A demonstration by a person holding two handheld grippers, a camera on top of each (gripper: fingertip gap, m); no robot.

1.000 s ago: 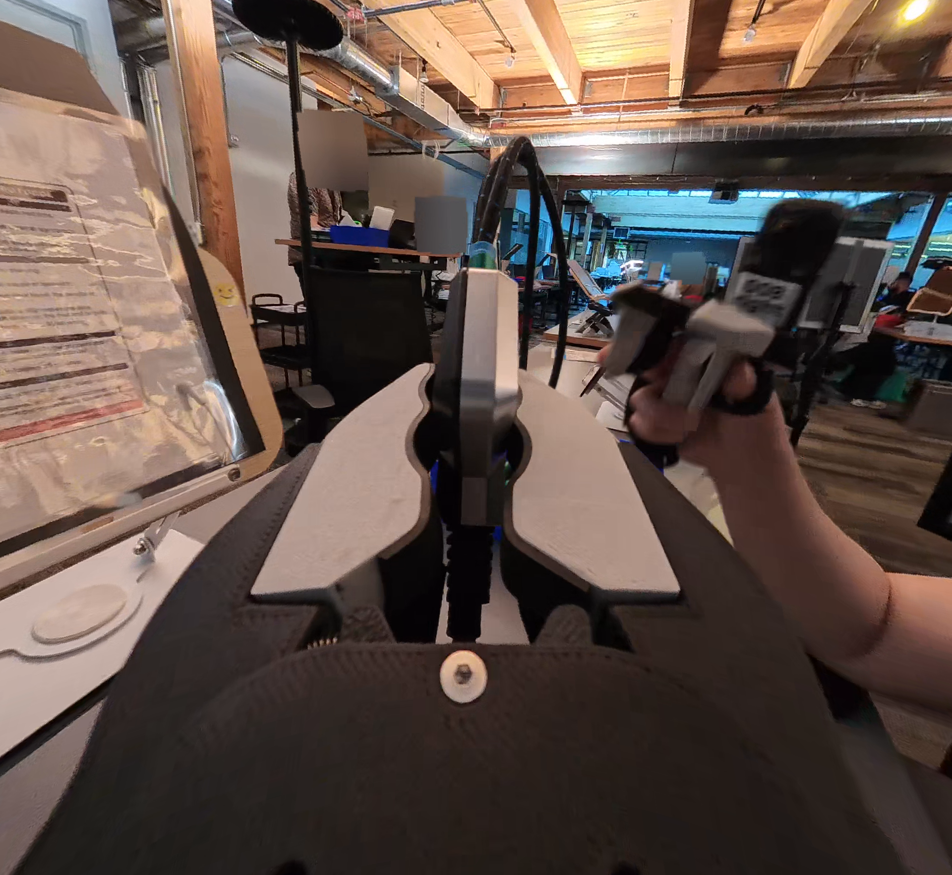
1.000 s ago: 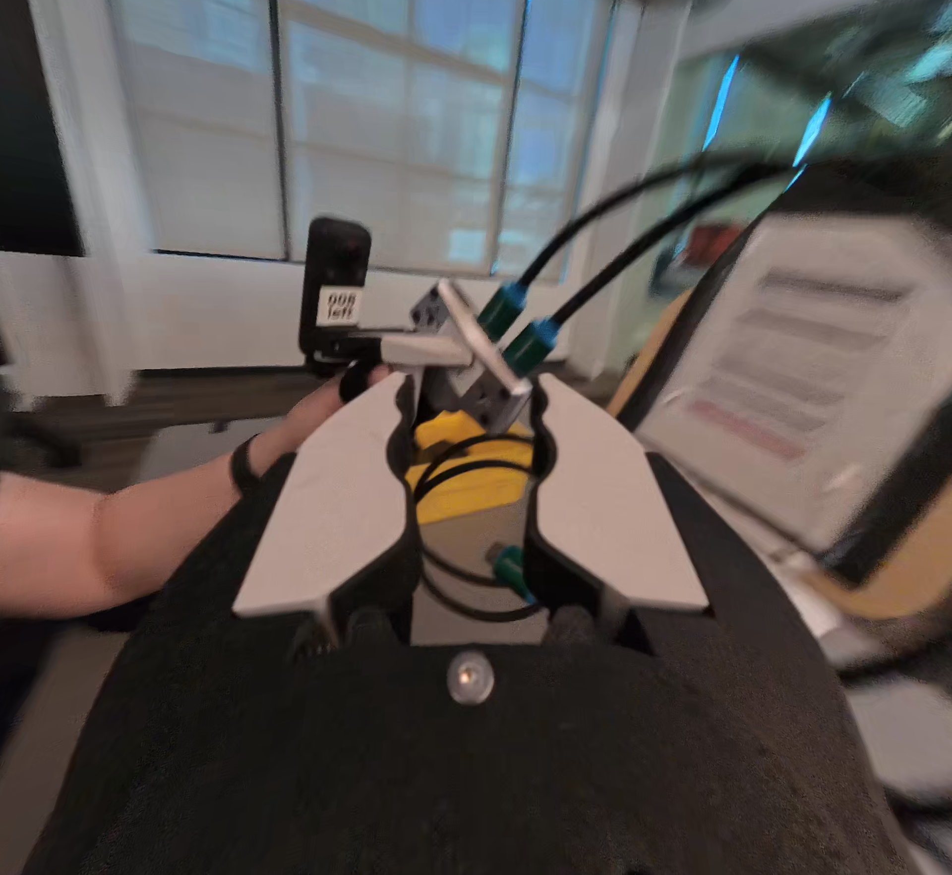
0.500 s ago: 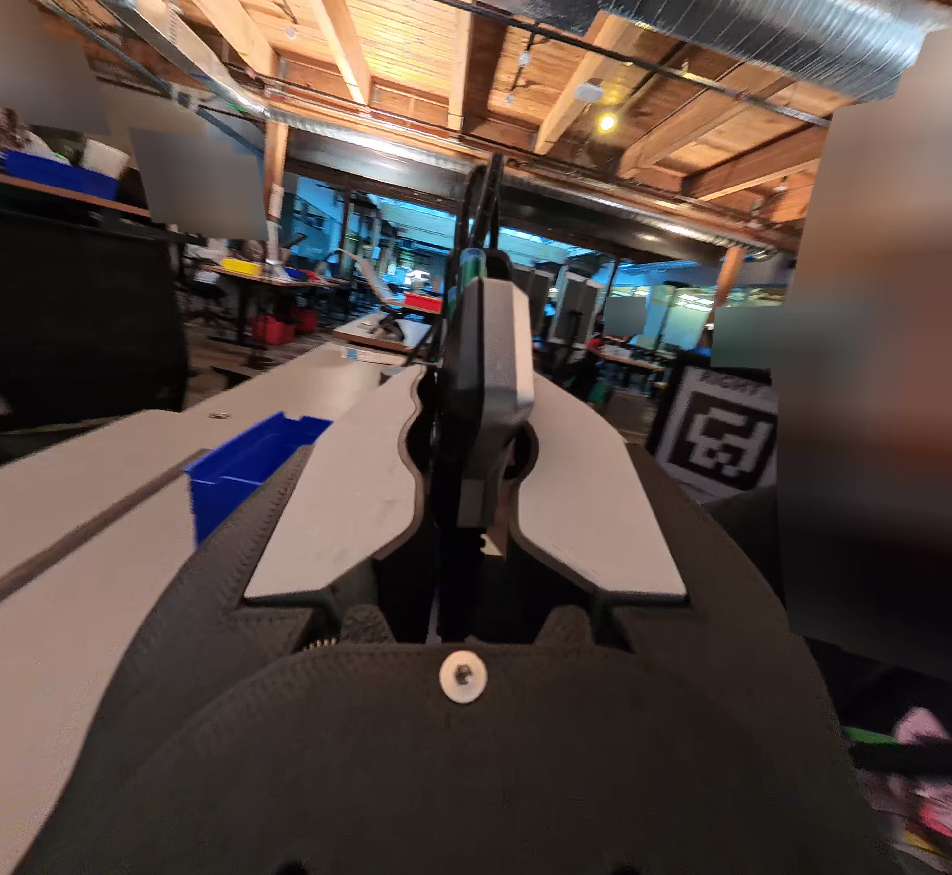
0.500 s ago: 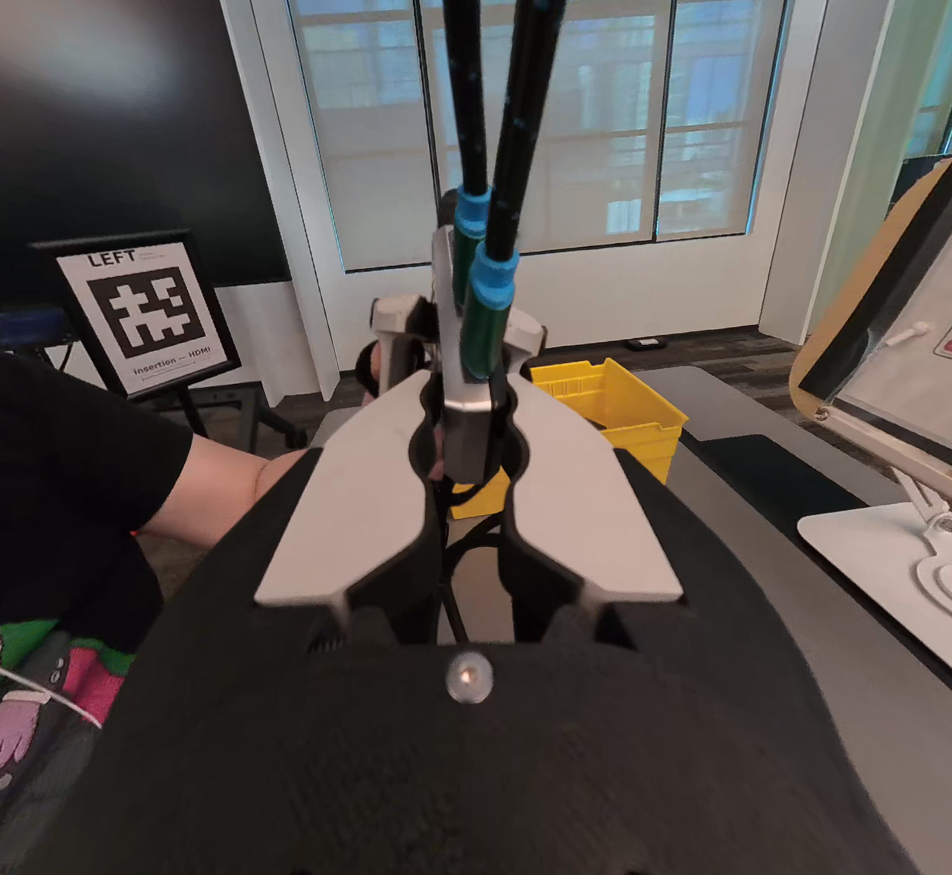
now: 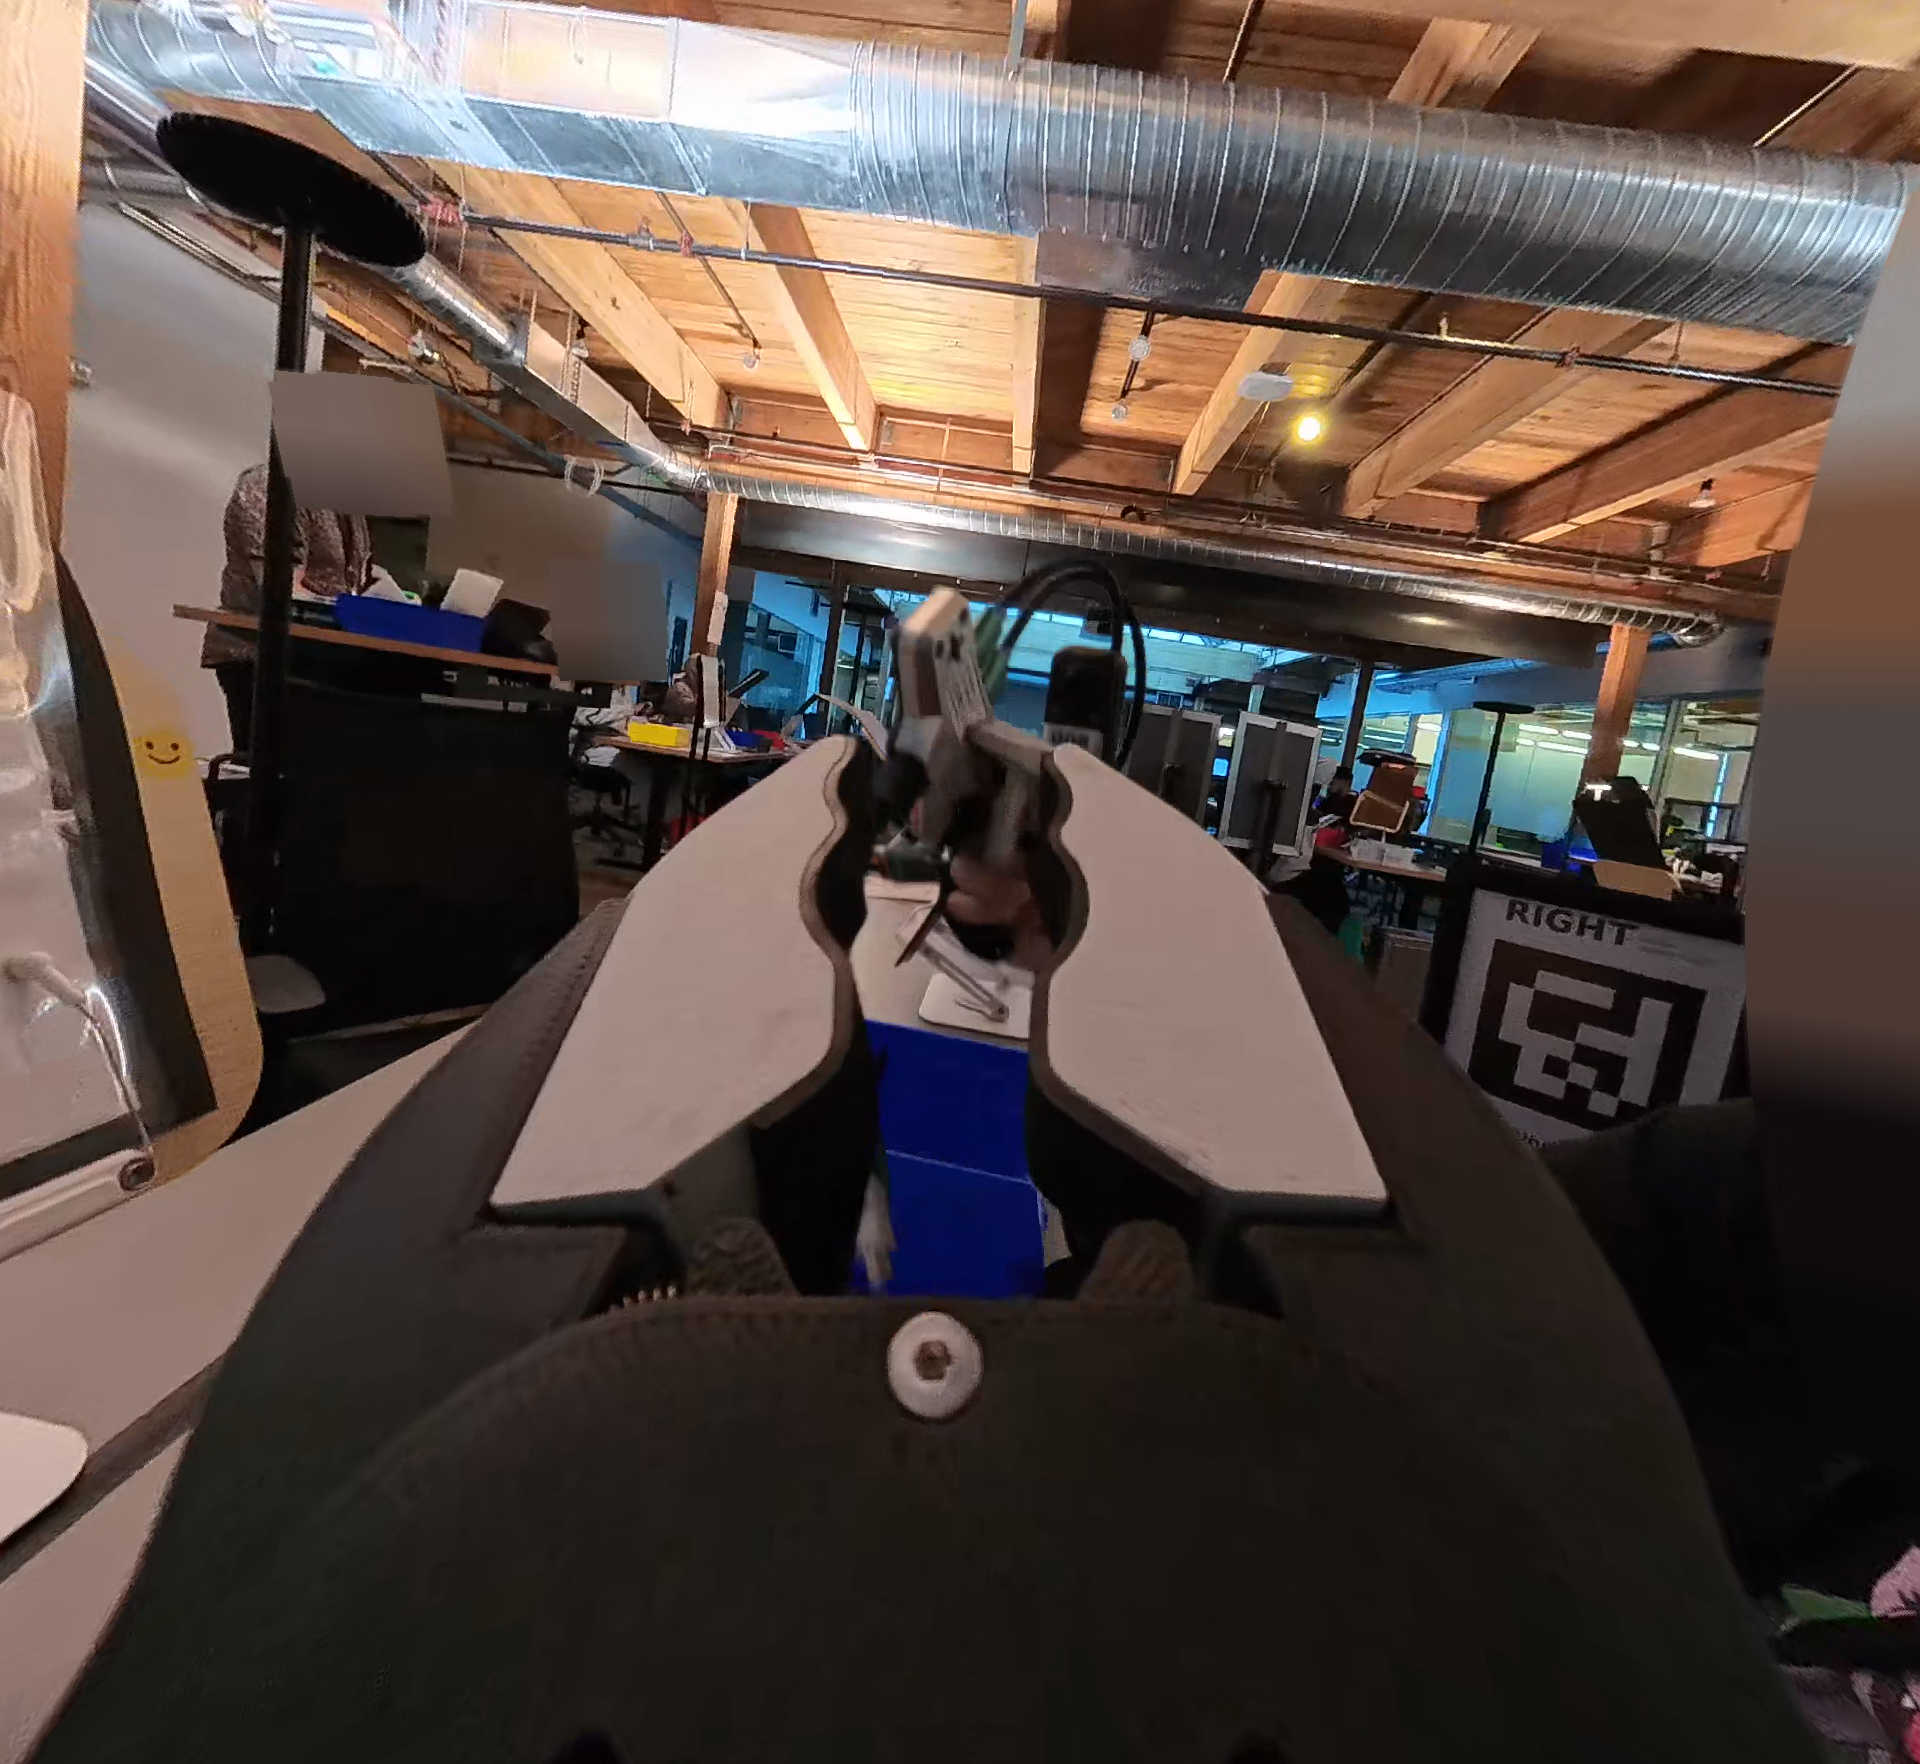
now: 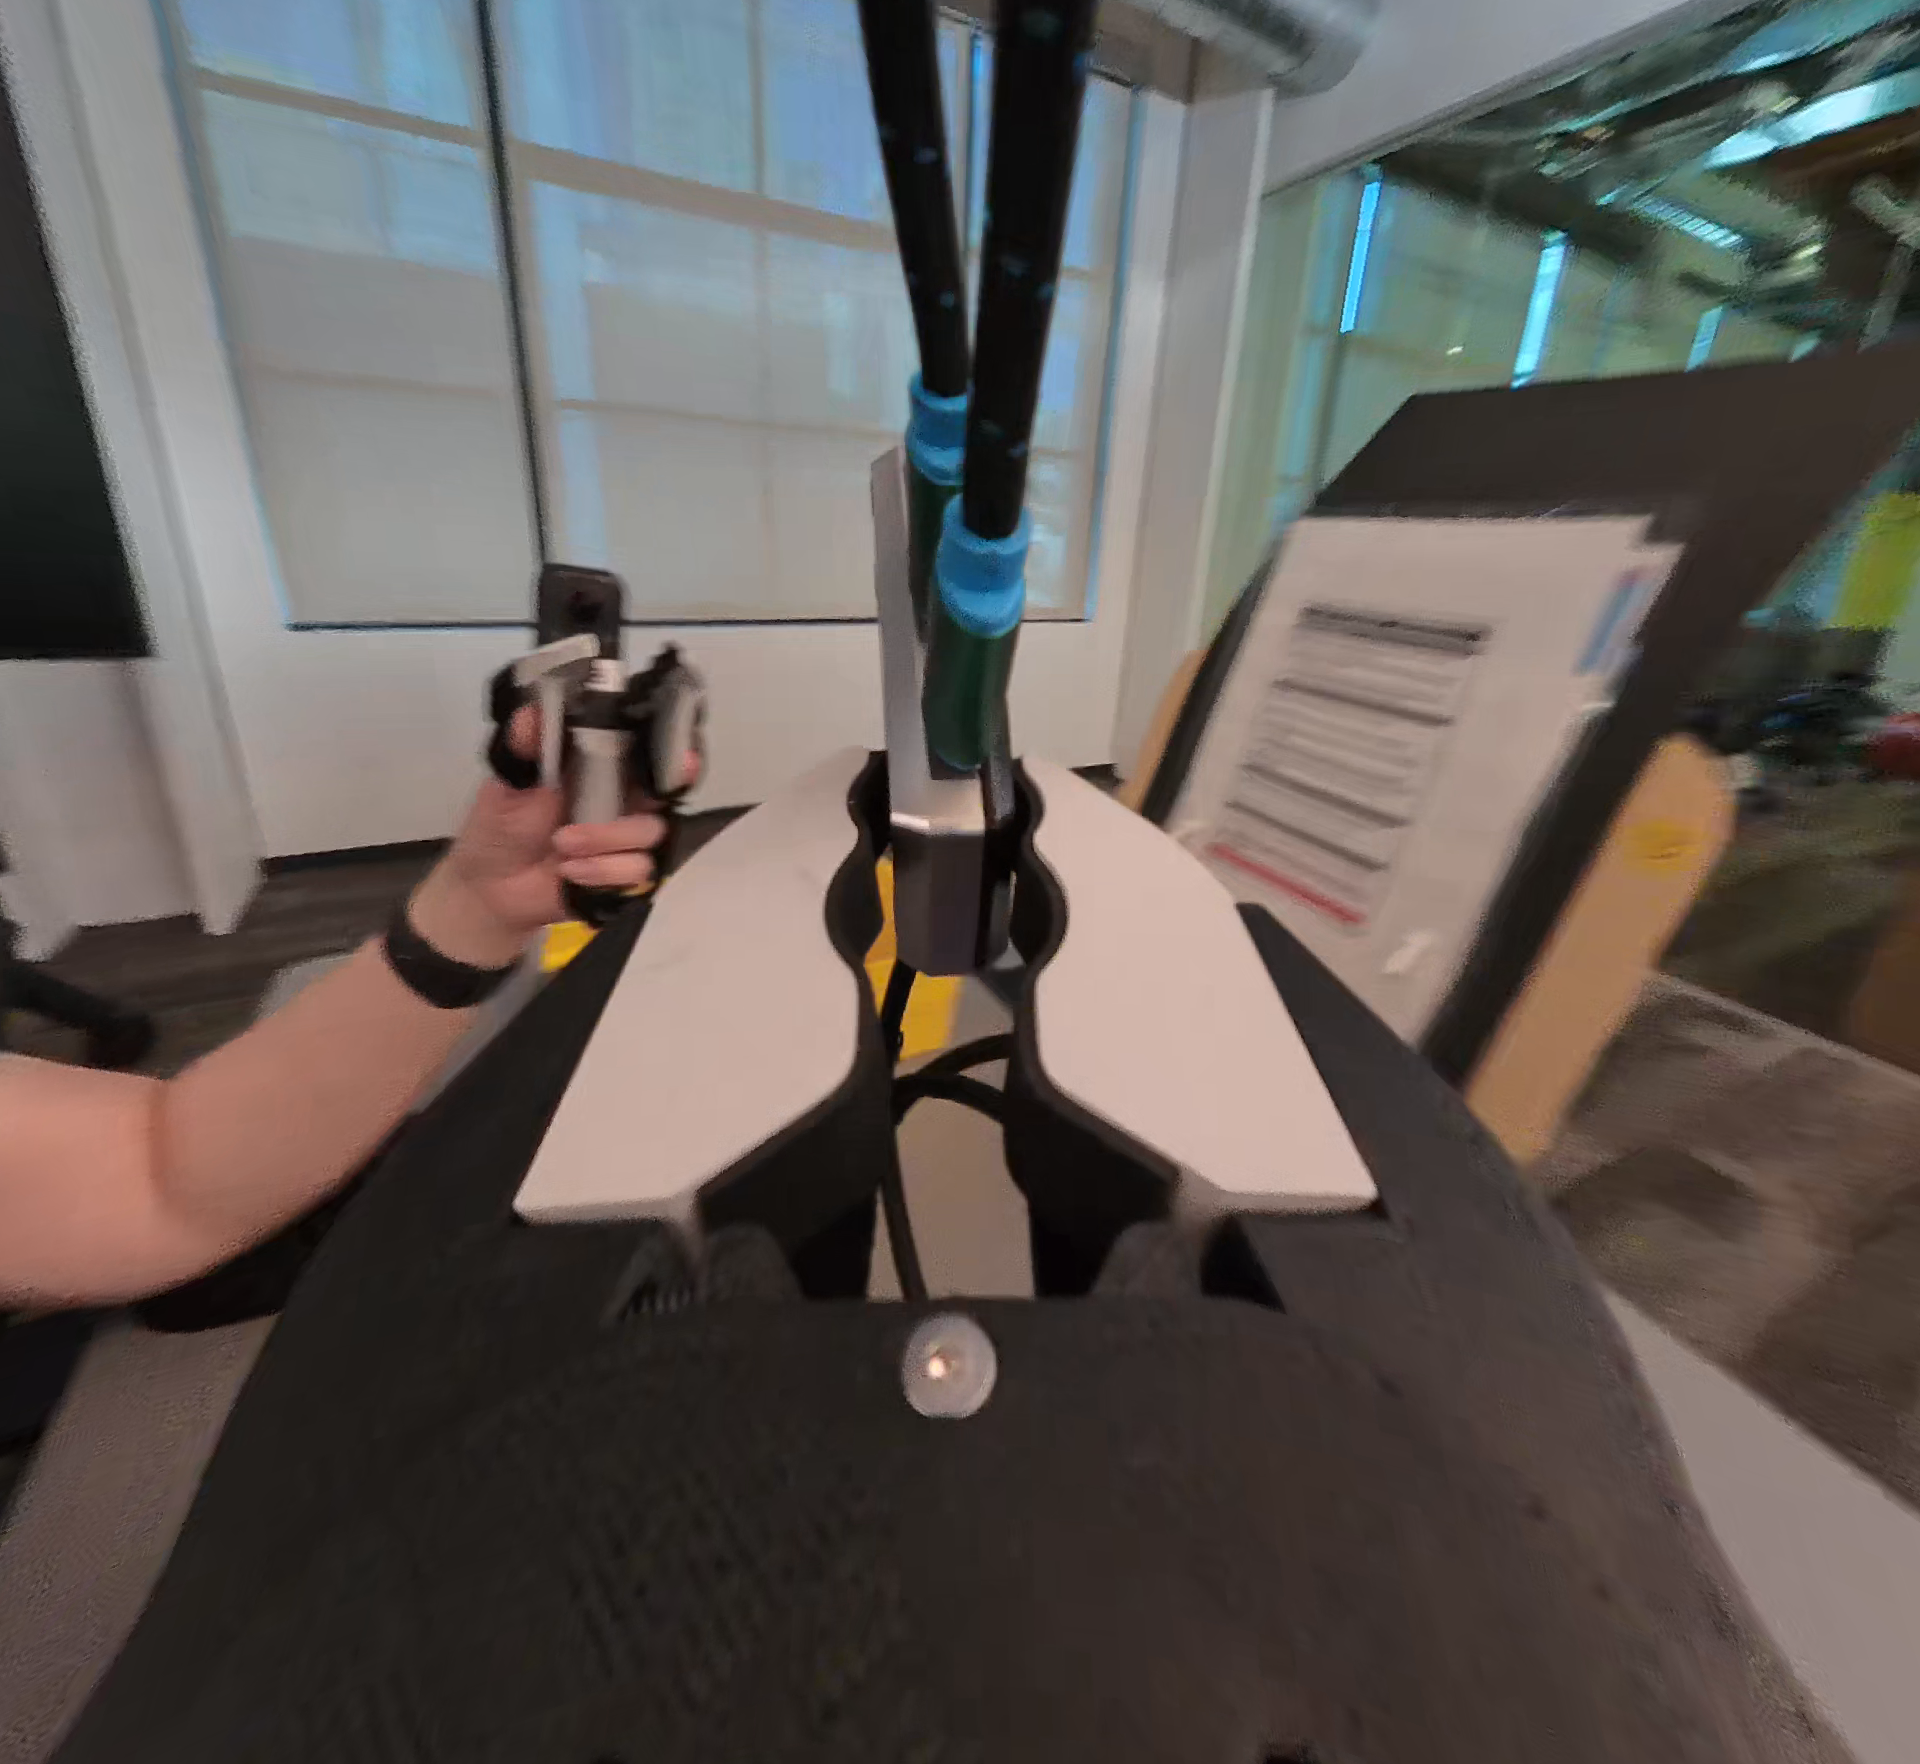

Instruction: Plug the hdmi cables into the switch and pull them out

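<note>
The silver HDMI switch stands upright in my right gripper, which is shut on its lower end. Two black HDMI cables with green plugs and blue collars are plugged into it and rise out of the top of the view. My left gripper is open and empty. Beyond its fingertips in the left wrist view I see the switch held by the right gripper. In the right wrist view the left gripper is off to the left of the switch, in a hand, apart from it.
A blue bin lies below the left gripper and a yellow bin behind the right one. A tilted board with a printed sheet stands on the grey table. A marker sign stands at the right.
The left gripper held the switch, then both grippers gripped it. Now the left has let go, opened and drawn back to the left. The right holds the switch alone.
</note>
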